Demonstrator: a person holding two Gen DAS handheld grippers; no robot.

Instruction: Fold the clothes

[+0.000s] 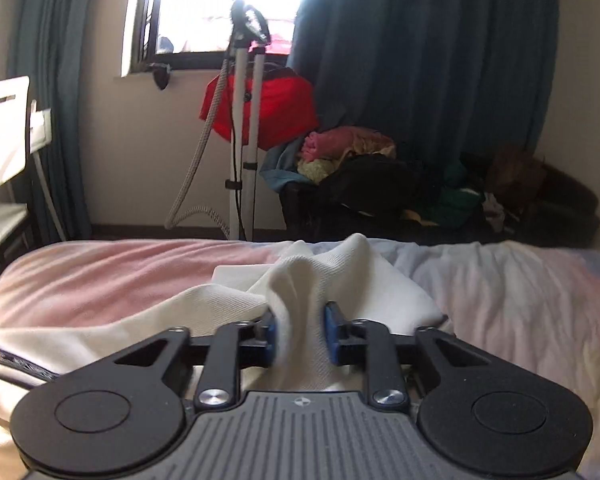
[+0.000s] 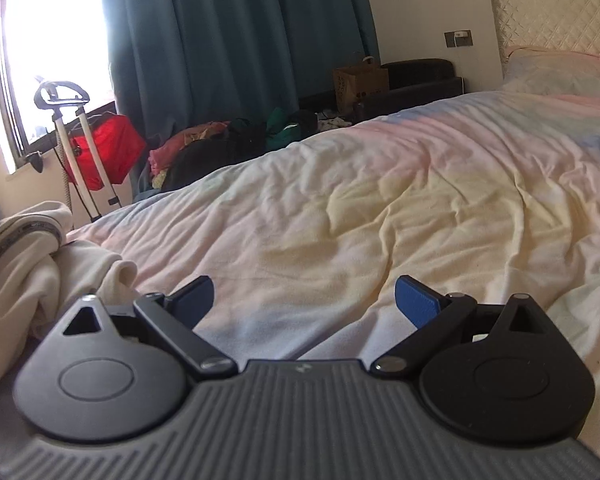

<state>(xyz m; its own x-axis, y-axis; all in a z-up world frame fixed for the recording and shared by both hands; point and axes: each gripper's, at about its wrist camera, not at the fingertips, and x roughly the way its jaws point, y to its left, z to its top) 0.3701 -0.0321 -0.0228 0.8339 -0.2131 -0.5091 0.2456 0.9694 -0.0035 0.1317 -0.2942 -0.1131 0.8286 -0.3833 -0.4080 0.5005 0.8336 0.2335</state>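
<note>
A cream white garment (image 1: pixel 300 280) lies bunched on the bed, with a raised fold running between the blue pads of my left gripper (image 1: pixel 299 334). The left jaws are closed on that fold and hold it up a little. In the right wrist view the same garment (image 2: pixel 24 264) is heaped at the far left, with a dark patterned band near its top. My right gripper (image 2: pixel 304 300) is open wide and empty, low over the bedsheet, to the right of the garment.
The bed (image 2: pixel 380 200) has a wrinkled pastel pink, yellow and blue sheet. A garment steamer stand (image 1: pixel 242 128) with a red bag (image 1: pixel 276 112), a pile of clothes (image 1: pixel 360 168) and dark curtains stand beyond the bed. A white chair (image 1: pixel 4 160) is at left.
</note>
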